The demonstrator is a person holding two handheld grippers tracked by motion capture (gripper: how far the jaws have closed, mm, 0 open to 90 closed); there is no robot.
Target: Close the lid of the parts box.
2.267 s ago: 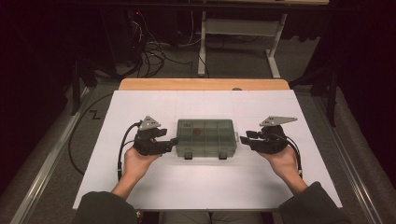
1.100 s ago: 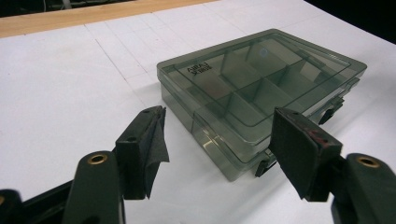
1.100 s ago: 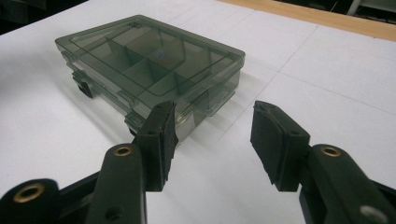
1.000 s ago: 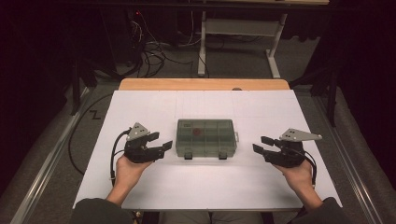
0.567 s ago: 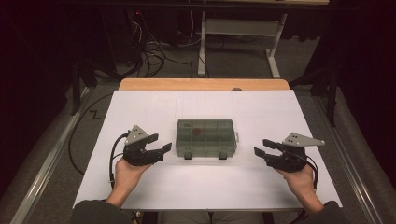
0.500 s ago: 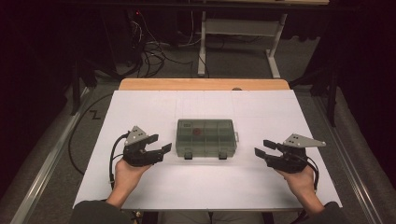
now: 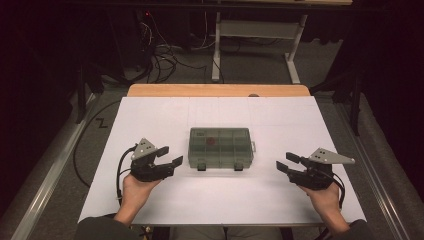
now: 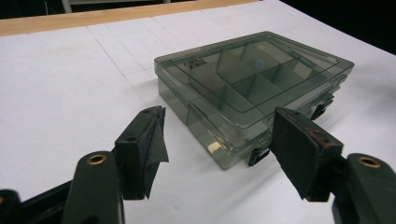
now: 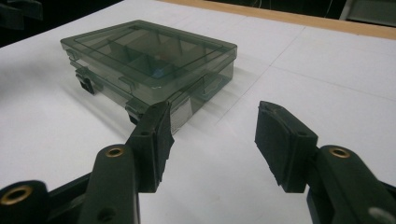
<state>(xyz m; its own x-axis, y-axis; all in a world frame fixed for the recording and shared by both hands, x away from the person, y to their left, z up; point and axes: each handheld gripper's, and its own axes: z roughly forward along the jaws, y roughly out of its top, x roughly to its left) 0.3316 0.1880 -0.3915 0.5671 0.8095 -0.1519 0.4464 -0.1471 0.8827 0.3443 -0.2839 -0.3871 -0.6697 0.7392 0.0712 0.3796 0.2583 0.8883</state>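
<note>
Smoky grey-green see-thru plastic, that's your compartment box (image 7: 220, 148), lid down, sitting flat roughly mid-sheet on the white table cover (image 7: 150, 115). Everything below is relative to that box.

Left gripper (image 7: 170, 159): just off the box's left end, a bit toward you, jaws aimed at the near-left corner. Jaws spread wide w/ nothing between the pads, not touching the box. In the left gripper view the box (image 8: 252, 88) sits just past the fingertips (image 8: 152, 135), near corner between the two jaws but farther out, small gap of bare cover in front of it. You can see the dividers thru the lid and the two dark latches on the front wall.

Right gripper (image 7: 287, 164): well off the box's right end, also slightly toward you, further from it than the left one. Its jaws have just been opening, they're wide apart now and have hold of nothing. In the right gripper view the box (image 9: 154, 63) is up-left of the fingertips (image 9: 159, 135), and only bare white cover lies between the pads.

Small reddish dot shows thru the lid in a back compartment, left of centre; can't tell what it is. Wooden table edge (image 7: 220, 90) runs behind the box, beyond the far edge of the cover.
</note>
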